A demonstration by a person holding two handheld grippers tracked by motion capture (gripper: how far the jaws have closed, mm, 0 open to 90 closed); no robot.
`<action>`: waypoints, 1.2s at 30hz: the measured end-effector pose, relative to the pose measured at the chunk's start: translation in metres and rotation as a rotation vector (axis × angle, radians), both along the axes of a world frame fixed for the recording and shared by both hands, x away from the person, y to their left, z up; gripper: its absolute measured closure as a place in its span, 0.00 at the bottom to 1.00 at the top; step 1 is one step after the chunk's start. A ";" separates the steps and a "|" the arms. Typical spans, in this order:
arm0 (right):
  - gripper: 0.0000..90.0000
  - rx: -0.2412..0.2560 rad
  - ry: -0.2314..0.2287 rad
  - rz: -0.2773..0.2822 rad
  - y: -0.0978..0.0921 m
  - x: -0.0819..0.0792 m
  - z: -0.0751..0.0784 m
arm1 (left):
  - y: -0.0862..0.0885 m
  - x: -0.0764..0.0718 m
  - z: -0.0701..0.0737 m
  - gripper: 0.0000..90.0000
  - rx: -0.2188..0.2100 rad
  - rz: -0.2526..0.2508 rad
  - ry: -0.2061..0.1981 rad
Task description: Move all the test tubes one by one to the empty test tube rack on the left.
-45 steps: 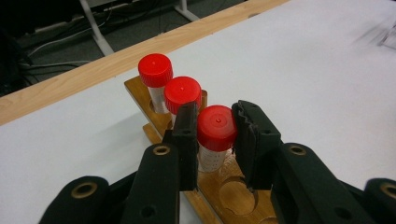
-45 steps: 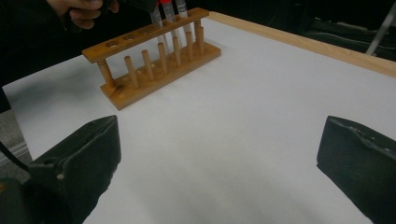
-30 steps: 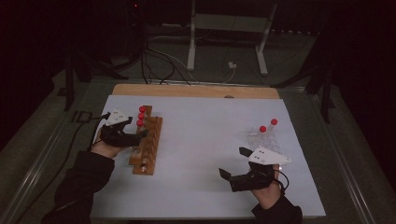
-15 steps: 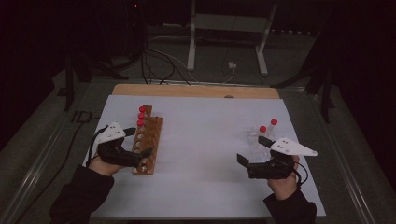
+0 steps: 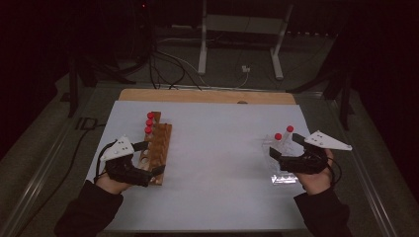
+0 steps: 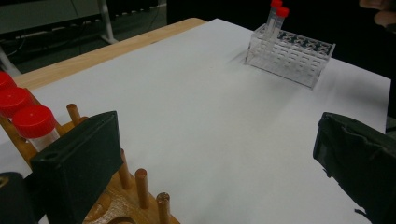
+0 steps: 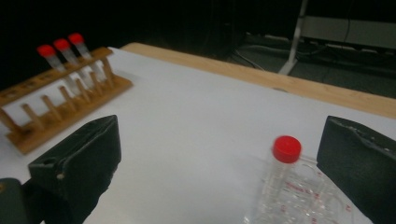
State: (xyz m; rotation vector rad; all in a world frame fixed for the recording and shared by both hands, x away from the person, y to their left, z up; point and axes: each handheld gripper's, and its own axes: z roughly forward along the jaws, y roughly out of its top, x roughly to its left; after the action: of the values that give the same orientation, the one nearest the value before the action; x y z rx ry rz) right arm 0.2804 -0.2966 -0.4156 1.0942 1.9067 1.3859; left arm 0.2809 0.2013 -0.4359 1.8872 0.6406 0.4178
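A wooden peg rack (image 5: 159,143) lies at the table's left, with three red-capped tubes (image 5: 148,122) at its far end. My left gripper (image 5: 150,158) is open, its jaws straddling the rack's near end. In the left gripper view the left gripper (image 6: 215,177) is wide open, with the wooden rack (image 6: 140,196) and its red-capped tubes (image 6: 32,121) beside the left jaw. At the right, a clear rack (image 5: 281,173) holds two red-capped tubes (image 5: 278,137). My right gripper (image 5: 285,146) is open around them. One tube (image 7: 286,149) stands between the jaws of the right gripper (image 7: 219,163), untouched.
The white table sheet (image 5: 217,148) is bare between the two racks. A wooden table edge (image 5: 207,96) runs along the back. Beyond it are cables and a metal stand (image 5: 202,49) on the dark floor.
My left gripper has drawn back along the wooden rack to its near end. My right gripper has moved forward and right, up to the clear rack and its tubes.
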 end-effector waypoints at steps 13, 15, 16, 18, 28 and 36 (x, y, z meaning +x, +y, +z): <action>0.00 -0.052 0.139 -0.044 -0.015 0.034 -0.035 | -0.001 -0.001 -0.001 0.02 -0.009 -0.011 0.015; 0.11 -0.066 0.149 -0.051 -0.017 0.038 -0.038 | -0.001 0.000 -0.001 0.02 -0.010 -0.010 0.018; 0.18 -0.069 0.153 -0.049 -0.018 0.039 -0.040 | -0.002 0.000 -0.001 0.02 -0.009 -0.010 0.018; 0.18 -0.077 0.167 -0.060 -0.020 0.042 -0.042 | -0.002 0.000 -0.001 0.02 -0.011 -0.012 0.022; 0.50 -0.126 0.206 -0.061 -0.022 0.056 -0.049 | -0.002 0.000 -0.002 0.02 -0.004 -0.017 0.021; 0.70 -0.185 0.208 -0.049 -0.023 0.062 -0.053 | -0.003 0.001 -0.003 0.02 0.002 -0.023 0.024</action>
State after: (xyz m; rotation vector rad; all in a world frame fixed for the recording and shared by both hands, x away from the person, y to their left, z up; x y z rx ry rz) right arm 0.3420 -0.3194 -0.4688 1.2237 2.0915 1.0796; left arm 0.2815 0.1978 -0.4390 1.9026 0.6347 0.3816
